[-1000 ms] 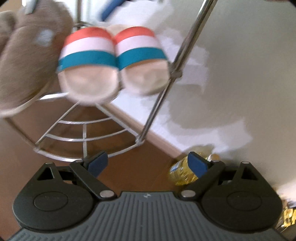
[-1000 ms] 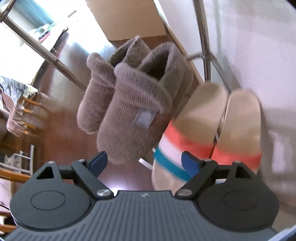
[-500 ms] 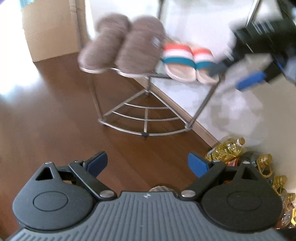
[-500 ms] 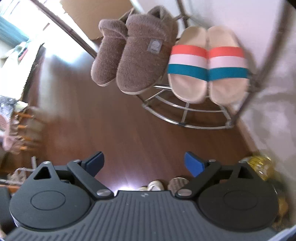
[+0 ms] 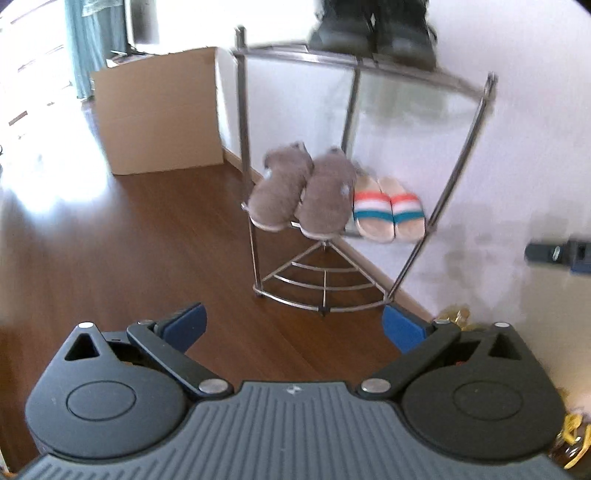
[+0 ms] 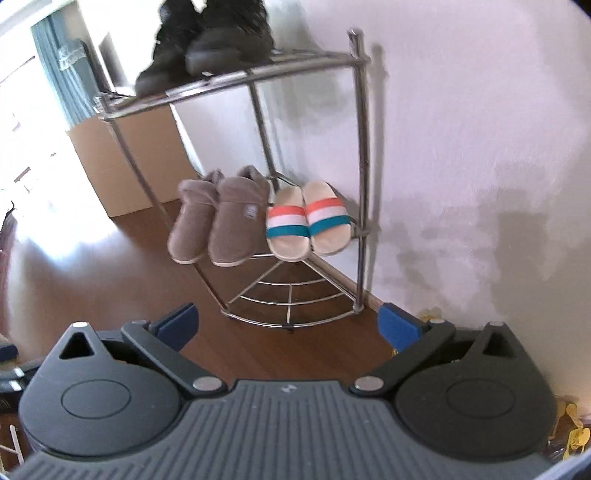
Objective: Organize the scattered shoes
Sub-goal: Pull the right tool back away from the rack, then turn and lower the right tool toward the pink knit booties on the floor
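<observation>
A chrome corner shoe rack [image 5: 354, 70] [image 6: 360, 122] stands against the white wall. Its middle shelf carries a pair of brown fuzzy slippers [image 5: 301, 194] [image 6: 221, 225] and, to their right, a pair of striped slides [image 5: 388, 210] [image 6: 308, 219]. Dark shoes [image 5: 369, 31] [image 6: 207, 40] sit on the top shelf. My left gripper [image 5: 293, 326] and right gripper [image 6: 288, 325] both hang well back from the rack over the wood floor, their jaws opening wide with nothing between them. Part of the right gripper [image 5: 557, 253] shows at the right edge of the left wrist view.
A cardboard box [image 5: 159, 110] [image 6: 129, 162] stands on the floor left of the rack. Yellow oil bottles [image 5: 456, 314] [image 6: 430, 314] lie by the wall at the right. The rack's bottom shelf [image 5: 325, 284] holds nothing. Bright window light washes the floor at the left.
Both grippers have pulled back and up from the rack, so the whole rack now shows. Their jaws have spread a little wider. The slippers and slides stay on the middle shelf.
</observation>
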